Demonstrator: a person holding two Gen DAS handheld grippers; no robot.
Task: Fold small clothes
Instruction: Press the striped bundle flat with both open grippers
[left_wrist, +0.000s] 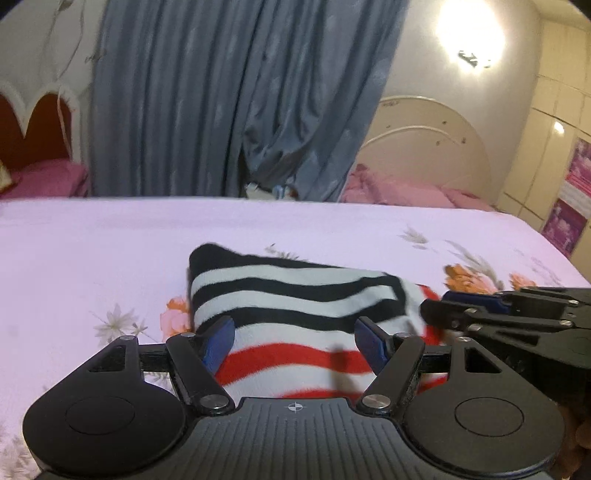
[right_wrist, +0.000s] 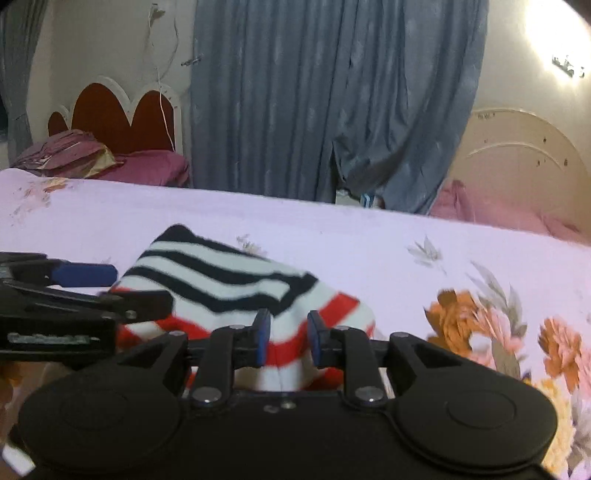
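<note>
A small striped garment (left_wrist: 295, 306) lies folded on the bed, black-and-white stripes on top and red-and-white stripes beneath. It also shows in the right wrist view (right_wrist: 221, 280). My left gripper (left_wrist: 295, 339) is open, its blue pads (left_wrist: 221, 339) either side of the garment's near edge. My right gripper (right_wrist: 286, 338) is partly open, with the red-striped near edge between its pads (right_wrist: 263, 336); it also shows from the side in the left wrist view (left_wrist: 436, 306). The left gripper shows at the left of the right wrist view (right_wrist: 129, 288).
The bed sheet (left_wrist: 110, 240) is pale pink with orange flower prints (right_wrist: 465, 325). Behind the bed hang blue curtains (left_wrist: 229, 96). Other beds with pink bedding (left_wrist: 399, 188) and headboards (right_wrist: 118, 110) stand further back.
</note>
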